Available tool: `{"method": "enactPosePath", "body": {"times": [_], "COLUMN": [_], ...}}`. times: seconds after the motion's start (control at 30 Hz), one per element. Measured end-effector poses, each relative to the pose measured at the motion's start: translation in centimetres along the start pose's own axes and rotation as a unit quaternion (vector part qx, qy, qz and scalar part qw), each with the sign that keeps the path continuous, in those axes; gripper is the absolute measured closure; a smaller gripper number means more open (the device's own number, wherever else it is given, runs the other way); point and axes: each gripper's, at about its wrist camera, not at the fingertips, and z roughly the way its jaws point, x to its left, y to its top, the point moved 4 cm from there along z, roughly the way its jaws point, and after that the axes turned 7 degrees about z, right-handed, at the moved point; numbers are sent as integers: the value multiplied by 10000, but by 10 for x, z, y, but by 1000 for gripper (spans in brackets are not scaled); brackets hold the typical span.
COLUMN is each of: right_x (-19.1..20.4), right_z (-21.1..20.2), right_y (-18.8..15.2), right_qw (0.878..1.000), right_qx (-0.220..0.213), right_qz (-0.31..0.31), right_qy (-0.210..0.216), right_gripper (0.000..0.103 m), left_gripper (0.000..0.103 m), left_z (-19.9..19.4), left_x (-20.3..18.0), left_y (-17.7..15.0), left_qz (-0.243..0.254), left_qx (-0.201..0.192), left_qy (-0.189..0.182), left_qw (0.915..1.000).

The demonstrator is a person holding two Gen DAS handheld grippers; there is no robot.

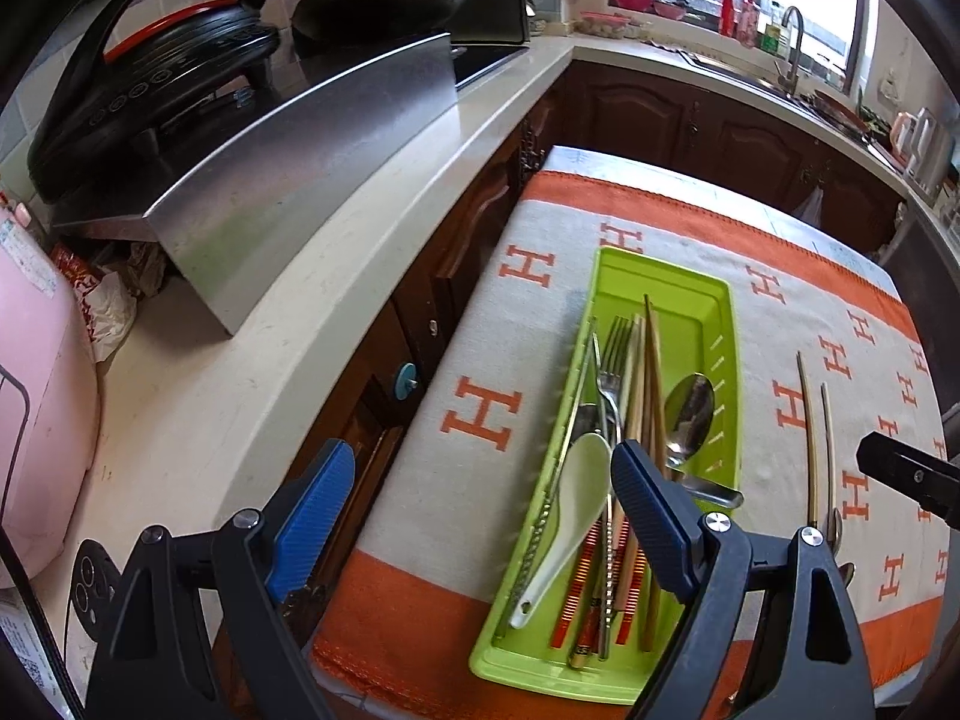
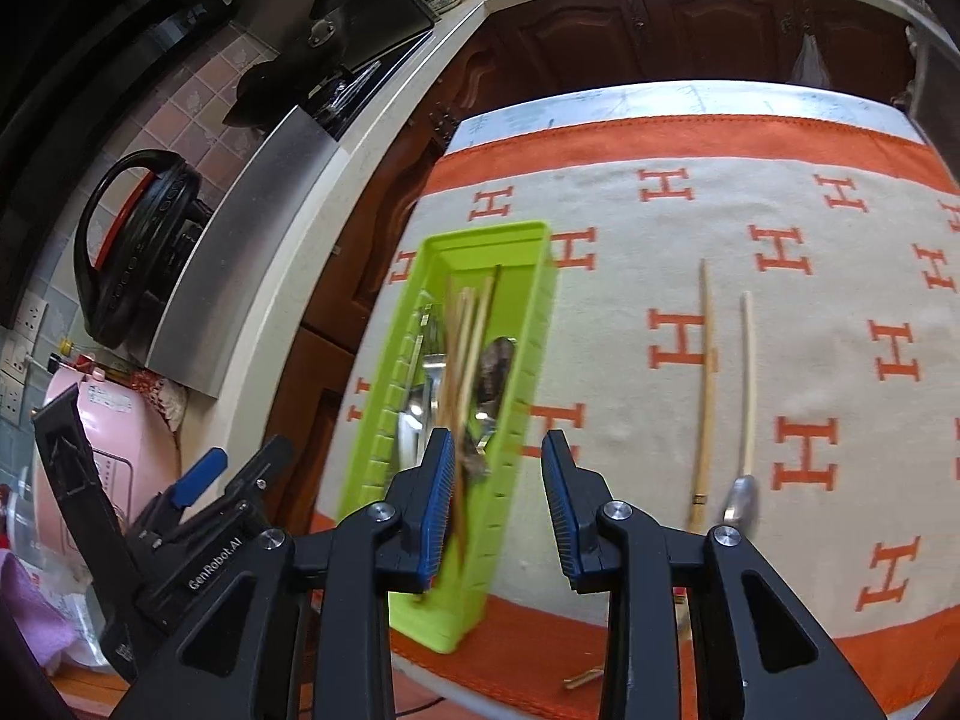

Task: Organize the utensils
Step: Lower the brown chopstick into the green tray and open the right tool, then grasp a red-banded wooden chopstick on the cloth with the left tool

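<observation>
orange-and-cream h-patterned cloth [image 2: 750, 192] covers my worktop; both tools, left [image 1: 480, 516] and right [image 2: 498, 510], gape wide over the lime-green plastic utensil tray [image 1: 714, 324].

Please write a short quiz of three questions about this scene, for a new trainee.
1. True or false: the green tray already holds the fork.
2. How many long utensils lie on the cloth, outside the tray? A) none B) two C) five
3. Fill in: the right gripper is ____, holding nothing.

Key: 1 true. 2 B, the wooden chopstick and the long-handled spoon. 3 open; the left gripper is open as well.
</observation>
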Motion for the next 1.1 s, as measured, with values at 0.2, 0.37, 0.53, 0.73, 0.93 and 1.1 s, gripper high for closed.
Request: {"method": "enactPosePath", "body": {"times": [0.2,0.37,0.53,0.73,0.93,1.1], "right_x": [-36,-67,-102,-139,-164,-180], "right_z": [-28,-47,-57,-49,-45,-48], "right_y": [-5,-9,-19,-42,-56,-56], "right_qw": [9987,9968,9951,9960,9958,9952], "right_qx": [-372,-638,-743,-546,-478,-543], "right_qz": [-175,-159,-7,225,444,538], "right_qy": [-285,-463,-646,-675,-638,-604], "right_gripper": [73,73,73,73,73,73], "left_gripper": [17,17,17,17,17,17], "left_z": [1,2,-3,1,13,36], "left_x": [-26,-64,-109,-162,-194,-212], "left_y": [-1,-7,-19,-35,-33,-36], "left_qz": [136,406,894,1455,1555,1516], "left_qx": [93,231,282,363,250,376], "left_qy": [-279,-753,-1071,-1229,-1322,-1381], "left_qw": [9995,9961,9898,9810,9786,9780]}}
